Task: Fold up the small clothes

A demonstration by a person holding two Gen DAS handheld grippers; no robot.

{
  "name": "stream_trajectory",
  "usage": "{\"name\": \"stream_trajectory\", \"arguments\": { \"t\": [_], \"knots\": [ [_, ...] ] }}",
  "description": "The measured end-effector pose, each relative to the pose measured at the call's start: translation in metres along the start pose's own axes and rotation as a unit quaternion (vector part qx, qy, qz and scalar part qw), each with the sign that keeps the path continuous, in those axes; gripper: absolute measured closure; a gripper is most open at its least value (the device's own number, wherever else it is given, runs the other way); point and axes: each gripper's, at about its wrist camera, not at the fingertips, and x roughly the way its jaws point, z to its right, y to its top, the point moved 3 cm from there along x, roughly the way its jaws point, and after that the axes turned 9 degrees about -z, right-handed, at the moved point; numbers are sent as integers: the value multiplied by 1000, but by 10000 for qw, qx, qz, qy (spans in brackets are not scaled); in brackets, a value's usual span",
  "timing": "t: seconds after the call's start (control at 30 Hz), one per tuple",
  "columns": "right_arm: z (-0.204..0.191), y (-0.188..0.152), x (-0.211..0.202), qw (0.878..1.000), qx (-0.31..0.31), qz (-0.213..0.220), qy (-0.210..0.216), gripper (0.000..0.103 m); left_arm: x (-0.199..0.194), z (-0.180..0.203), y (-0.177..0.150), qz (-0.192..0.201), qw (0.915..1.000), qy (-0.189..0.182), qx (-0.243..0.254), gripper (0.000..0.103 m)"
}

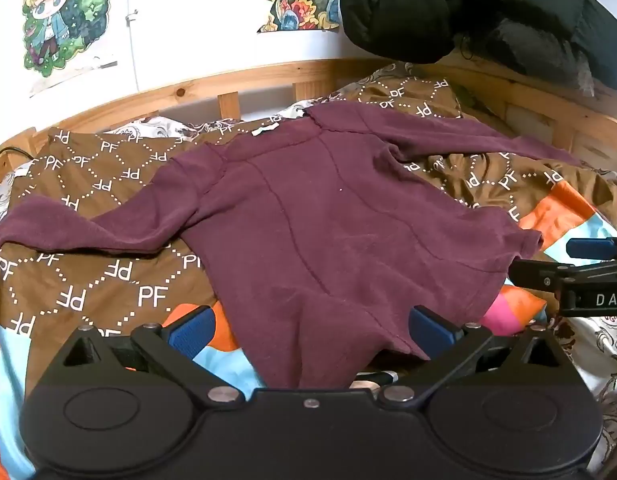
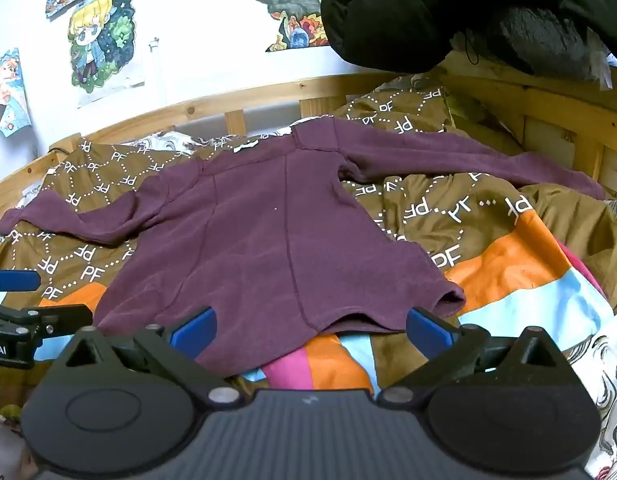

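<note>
Nearest, the left gripper (image 1: 310,330) and right gripper (image 2: 310,328) both stand spread wide over the near hem of a maroon long-sleeved top (image 1: 328,216), pinching nothing. The top lies flat on a patterned bedspread (image 1: 108,280), sleeves out. Beyond, a wooden bed frame (image 1: 180,94).

left wrist: behind its hand-held gripper (image 1: 310,330), tilted down, near | right wrist: likewise | shared: purple top (image 1: 328,216), bed (image 1: 108,280)

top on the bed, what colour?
Dark maroon-purple top, plain; clearest in the right wrist view.
</note>
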Motion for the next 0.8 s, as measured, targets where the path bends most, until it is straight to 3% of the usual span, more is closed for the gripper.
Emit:
{"name": "stream_trajectory", "arguments": {
  "t": [0.8],
  "knots": [
    [1,-1,3,10000,14,-45,-5,1,-2,1,0,18,10000,25,26,1]
  ]
}}
